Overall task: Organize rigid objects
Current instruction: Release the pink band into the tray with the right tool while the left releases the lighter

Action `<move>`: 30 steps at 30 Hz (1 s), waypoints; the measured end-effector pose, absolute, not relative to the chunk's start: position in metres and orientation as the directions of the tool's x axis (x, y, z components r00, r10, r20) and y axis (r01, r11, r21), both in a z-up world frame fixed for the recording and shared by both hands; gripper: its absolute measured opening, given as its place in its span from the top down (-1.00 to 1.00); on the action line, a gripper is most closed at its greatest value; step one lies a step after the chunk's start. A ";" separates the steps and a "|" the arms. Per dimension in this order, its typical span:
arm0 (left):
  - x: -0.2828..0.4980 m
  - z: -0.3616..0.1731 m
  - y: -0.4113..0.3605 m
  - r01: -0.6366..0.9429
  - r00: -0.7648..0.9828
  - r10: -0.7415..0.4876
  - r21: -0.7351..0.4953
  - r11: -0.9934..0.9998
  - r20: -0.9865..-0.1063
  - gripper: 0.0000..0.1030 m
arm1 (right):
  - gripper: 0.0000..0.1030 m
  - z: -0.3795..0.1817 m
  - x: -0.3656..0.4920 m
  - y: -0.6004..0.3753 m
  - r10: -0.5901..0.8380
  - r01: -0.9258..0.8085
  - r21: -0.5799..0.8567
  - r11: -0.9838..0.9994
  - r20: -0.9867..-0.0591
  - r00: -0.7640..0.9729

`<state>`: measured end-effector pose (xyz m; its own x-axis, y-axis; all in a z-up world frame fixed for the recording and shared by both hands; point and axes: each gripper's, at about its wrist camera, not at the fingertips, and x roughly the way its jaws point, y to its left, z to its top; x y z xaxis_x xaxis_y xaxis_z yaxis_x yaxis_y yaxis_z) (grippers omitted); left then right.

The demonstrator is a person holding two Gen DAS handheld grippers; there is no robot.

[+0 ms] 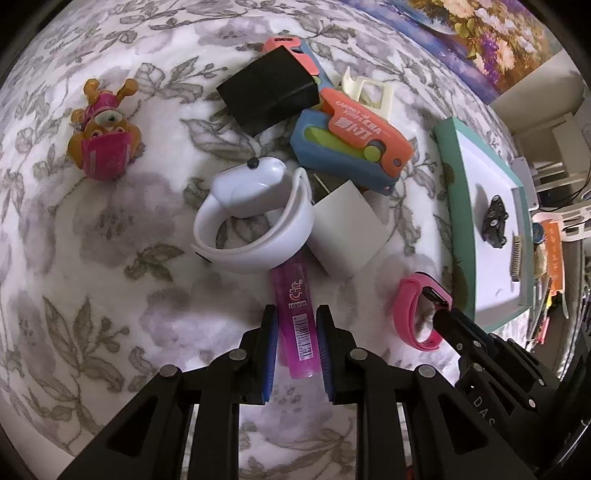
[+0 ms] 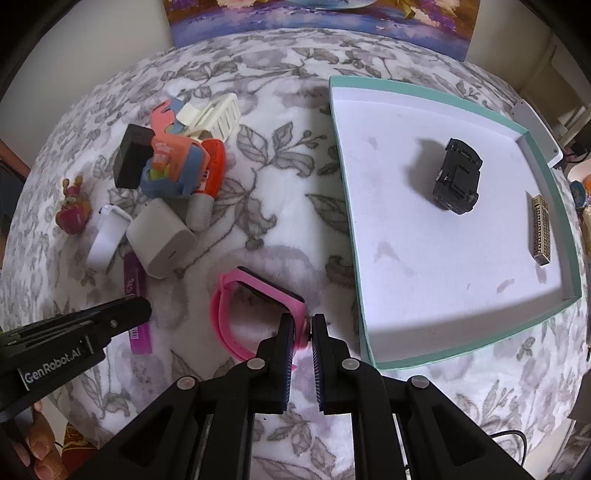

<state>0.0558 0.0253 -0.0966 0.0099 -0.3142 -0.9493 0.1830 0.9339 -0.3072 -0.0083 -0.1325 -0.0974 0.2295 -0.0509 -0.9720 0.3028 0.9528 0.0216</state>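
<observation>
My left gripper (image 1: 295, 314) is shut on a purple lighter (image 1: 293, 314) that lies on the floral cloth, its far end under a white wristband (image 1: 255, 225). My right gripper (image 2: 303, 325) is shut on the strap of a pink watch (image 2: 255, 291), also seen in the left wrist view (image 1: 417, 314). A teal-rimmed white tray (image 2: 343, 155) lies to the right and holds a black toy car (image 2: 458, 177) and a metal bar (image 2: 541, 230). The left gripper's body (image 2: 74, 328) shows at the left of the right wrist view.
A pile on the cloth holds a black charger (image 1: 269, 92), a white charger (image 1: 347, 229), an orange-and-blue toy (image 1: 351, 140) and a cream plastic piece (image 1: 365, 88). A toy pup figure (image 1: 103, 129) stands at the left. A painting (image 2: 321, 22) leans at the back.
</observation>
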 end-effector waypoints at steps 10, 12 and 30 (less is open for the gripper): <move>0.052 -0.069 0.026 0.217 0.074 -0.376 -0.353 0.910 -0.924 0.73 | 0.79 -0.077 -0.012 -0.138 -0.026 0.312 0.065 0.948 -0.960 0.278; 0.051 -0.068 0.025 0.221 0.073 -0.377 -0.353 0.909 -0.923 0.74 | 0.79 -0.075 -0.015 -0.140 -0.019 0.320 0.077 0.944 -0.958 0.287; 0.049 -0.028 0.017 0.257 0.141 -0.475 -0.432 0.865 -0.868 0.78 | 0.79 -0.060 -0.023 -0.161 0.019 0.387 0.167 0.907 -0.934 0.358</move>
<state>0.0492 0.0169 -0.0284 0.1412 -0.4753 -0.8684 0.2567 0.8648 -0.4316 -0.0231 -0.1613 -0.0603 0.3576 0.0188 -0.9337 0.3874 0.9067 0.1666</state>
